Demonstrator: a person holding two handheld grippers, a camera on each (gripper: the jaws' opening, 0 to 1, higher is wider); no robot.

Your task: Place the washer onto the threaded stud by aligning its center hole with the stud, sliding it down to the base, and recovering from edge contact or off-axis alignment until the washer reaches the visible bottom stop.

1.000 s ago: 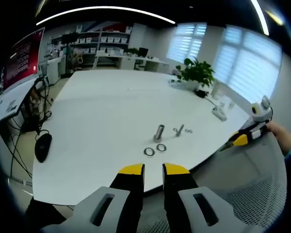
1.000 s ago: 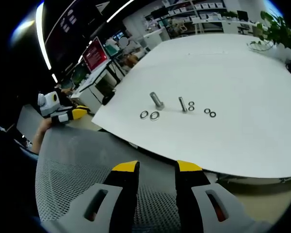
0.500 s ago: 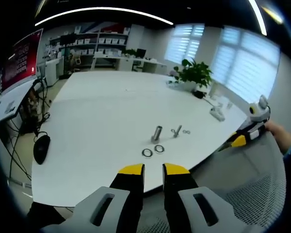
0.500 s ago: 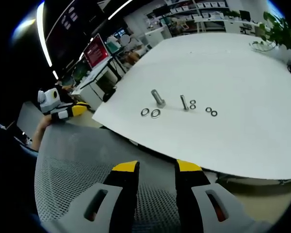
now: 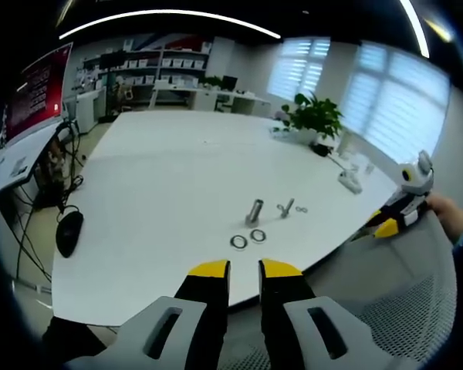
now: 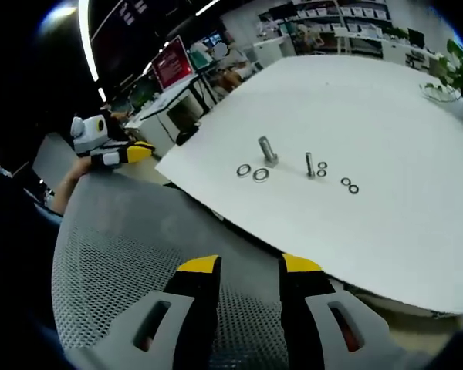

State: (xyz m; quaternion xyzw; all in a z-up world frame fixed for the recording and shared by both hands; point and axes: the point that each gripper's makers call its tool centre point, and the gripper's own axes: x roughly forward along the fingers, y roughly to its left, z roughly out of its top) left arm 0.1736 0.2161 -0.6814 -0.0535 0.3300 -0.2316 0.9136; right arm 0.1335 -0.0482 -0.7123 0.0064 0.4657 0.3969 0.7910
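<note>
Altogether six washers (image 6: 252, 173) and two studs (image 6: 266, 150) lie on the white tabletop (image 6: 386, 116); both grippers' jaws stand spread, empty, over a mesh chair (image 6: 123, 254).

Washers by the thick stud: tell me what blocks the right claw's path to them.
Nothing visible does. The right claw hangs open over a mesh chair back, off the table; bare tabletop surrounds the washers beside the thick stud.

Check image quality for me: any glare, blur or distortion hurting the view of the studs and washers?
Left gripper view: bright windows, table evenly lit without glare, washers tiny but sharp. Right gripper view: strong fisheye bend at the table edge, washers and studs legible, faint shadows.
</note>
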